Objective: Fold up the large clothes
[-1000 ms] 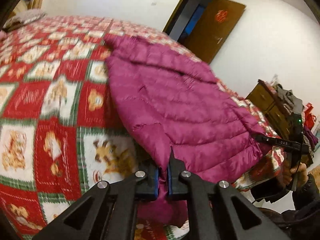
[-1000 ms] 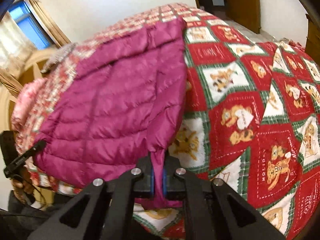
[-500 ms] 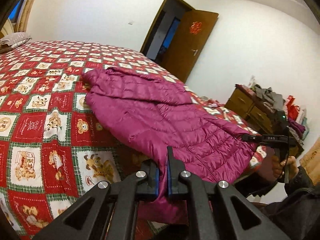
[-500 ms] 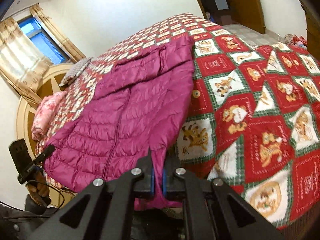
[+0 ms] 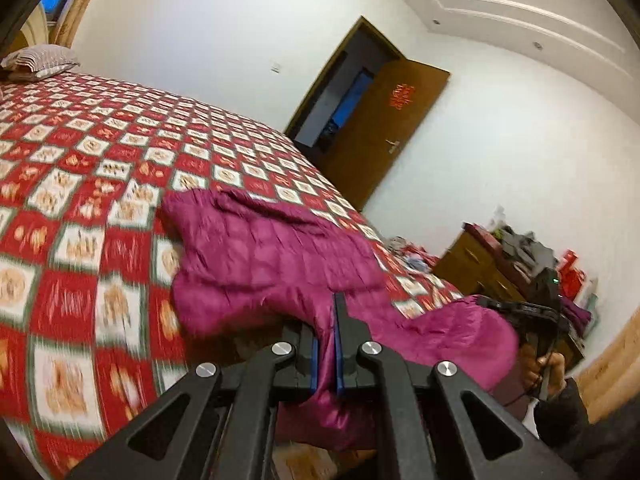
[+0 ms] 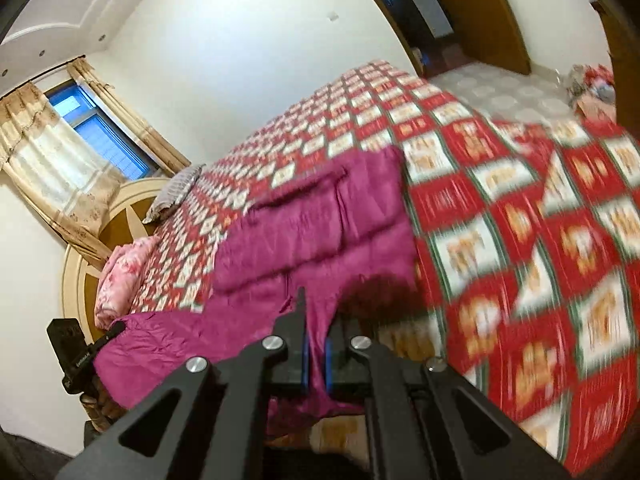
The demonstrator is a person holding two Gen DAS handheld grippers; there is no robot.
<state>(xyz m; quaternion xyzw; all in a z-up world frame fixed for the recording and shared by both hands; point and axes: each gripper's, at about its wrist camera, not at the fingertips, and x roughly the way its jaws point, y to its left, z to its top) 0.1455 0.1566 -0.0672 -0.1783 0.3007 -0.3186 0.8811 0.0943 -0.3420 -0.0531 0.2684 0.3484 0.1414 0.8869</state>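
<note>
A magenta quilted down jacket lies on a bed with a red, white and green patchwork cover. Its near hem is lifted off the bed and hangs between the two grippers. My left gripper is shut on one hem corner, with fabric pinched between its blue pads. In the right wrist view the same jacket stretches away over the cover, and my right gripper is shut on the other hem corner. Each view shows the other gripper at its edge: the right one, the left one.
A striped pillow and a pink floral quilt lie at the head of the bed by a round headboard. A brown door stands open on the far wall. A cluttered wooden dresser is at the right. A curtained window lies behind.
Both grippers have risen, lifting the jacket's near hem off the bed; the lower half now sags in the air while the upper half stays on the cover. Both views tilted upward.
</note>
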